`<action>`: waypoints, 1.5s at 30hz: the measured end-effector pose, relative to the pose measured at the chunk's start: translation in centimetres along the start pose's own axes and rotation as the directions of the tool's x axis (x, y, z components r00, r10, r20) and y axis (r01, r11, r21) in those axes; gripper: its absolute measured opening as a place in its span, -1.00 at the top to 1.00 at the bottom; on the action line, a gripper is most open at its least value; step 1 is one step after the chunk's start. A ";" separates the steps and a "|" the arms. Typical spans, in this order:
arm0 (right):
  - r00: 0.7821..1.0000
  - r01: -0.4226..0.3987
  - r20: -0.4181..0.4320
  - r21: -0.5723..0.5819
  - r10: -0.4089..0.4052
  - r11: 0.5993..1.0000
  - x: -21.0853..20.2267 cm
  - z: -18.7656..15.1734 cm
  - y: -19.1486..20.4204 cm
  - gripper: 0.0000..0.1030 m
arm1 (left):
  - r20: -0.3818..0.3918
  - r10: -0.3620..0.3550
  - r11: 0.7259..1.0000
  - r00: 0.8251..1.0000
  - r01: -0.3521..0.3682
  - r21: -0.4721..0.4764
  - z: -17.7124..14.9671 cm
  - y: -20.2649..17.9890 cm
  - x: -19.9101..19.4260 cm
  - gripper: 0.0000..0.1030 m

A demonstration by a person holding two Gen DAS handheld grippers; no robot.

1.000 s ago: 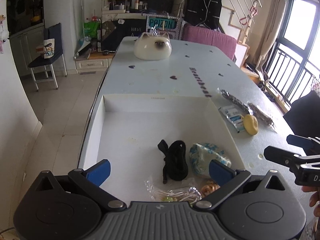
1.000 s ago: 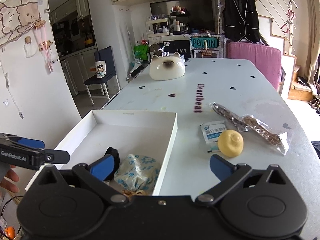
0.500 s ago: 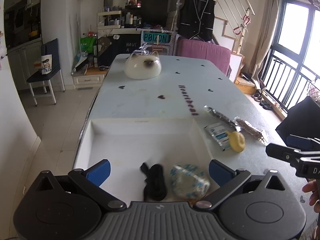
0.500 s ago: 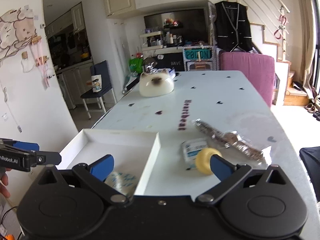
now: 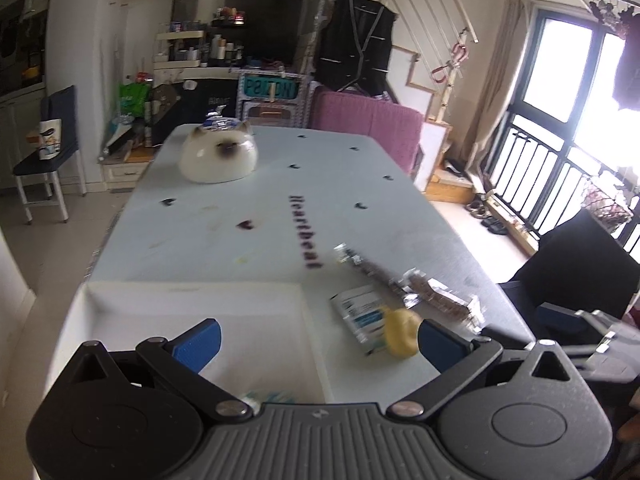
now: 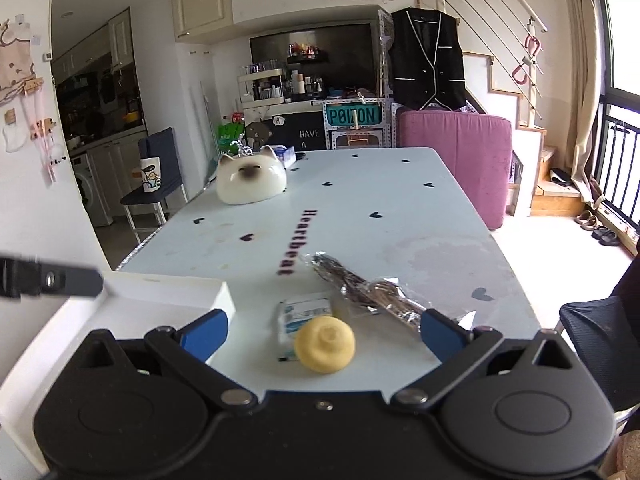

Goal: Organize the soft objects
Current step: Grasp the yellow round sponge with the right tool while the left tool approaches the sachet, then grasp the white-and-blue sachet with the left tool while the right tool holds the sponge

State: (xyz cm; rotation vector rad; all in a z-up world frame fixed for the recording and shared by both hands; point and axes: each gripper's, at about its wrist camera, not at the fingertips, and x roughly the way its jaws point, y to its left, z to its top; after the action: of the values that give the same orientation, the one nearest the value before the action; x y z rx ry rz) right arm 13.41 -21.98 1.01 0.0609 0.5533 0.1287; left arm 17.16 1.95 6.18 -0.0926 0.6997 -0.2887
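Note:
A yellow round soft object (image 6: pixel 325 344) lies on the table between my right gripper's (image 6: pixel 324 330) open jaws, close in front; it also shows in the left wrist view (image 5: pixel 400 336). Beside it lie a white-blue wipes packet (image 6: pixel 304 314) and a long clear snack bag (image 6: pixel 376 294). A white tray (image 5: pixel 192 304) sits at the near left; a blue-white bundle (image 5: pixel 266 397) peeks out at its near edge. My left gripper (image 5: pixel 318 342) is open and empty above the tray's right wall. The right gripper's fingers (image 5: pixel 580 322) show at the far right.
A white cat-face cushion (image 6: pixel 251 180) sits at the far left of the light-blue table (image 6: pixel 380 216). A purple sofa (image 6: pixel 456 160) stands behind the table. A dark chair (image 6: pixel 600 336) stands at the right edge. The left gripper's finger (image 6: pixel 48 280) crosses the left side.
Both grippers have pulled back and tilted up. The tray's contents have dropped almost out of the left view. The right gripper has shifted right, so the yellow object now sits between its jaws.

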 end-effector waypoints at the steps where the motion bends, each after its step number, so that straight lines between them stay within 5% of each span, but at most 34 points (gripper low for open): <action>1: 1.000 0.001 -0.004 0.000 -0.001 1.000 0.4 -0.1 -0.3 -1.00 | -0.002 -0.016 1.000 1.000 0.016 0.000 0.4 -0.4 0.7 -1.00; 12: 0.998 -0.051 -0.034 0.055 0.053 0.997 6.2 -1.2 -2.3 -0.76 | -0.026 -0.205 0.961 0.978 0.206 0.185 4.0 -3.3 8.7 -1.00; 19: 0.992 -0.088 -0.089 0.083 0.095 0.993 11.1 -2.2 -1.6 -0.68 | -0.081 -0.257 0.932 0.963 0.269 0.241 6.2 -3.2 12.5 -1.00; 31: 0.983 -0.098 -0.138 0.174 0.123 0.980 14.1 -3.4 -2.6 -0.23 | -0.236 -0.295 0.753 0.926 0.378 0.539 5.0 -2.2 17.6 -1.00; 40: 0.981 -0.101 -0.151 0.140 0.122 0.985 13.9 -3.1 -2.4 0.01 | -0.317 -0.271 0.712 0.909 0.411 0.570 3.7 -1.5 19.8 -1.00; 45: 0.982 -0.097 -0.149 0.136 0.118 0.986 13.3 -2.8 -2.6 0.14 | -0.361 -0.275 0.664 0.891 0.447 0.599 2.6 -1.7 20.4 -1.00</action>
State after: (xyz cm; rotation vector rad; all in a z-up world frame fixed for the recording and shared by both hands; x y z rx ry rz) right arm 23.44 -22.66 -8.53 0.2078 0.7155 0.2045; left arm 33.27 -5.69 -4.15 0.5169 0.7784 -0.9494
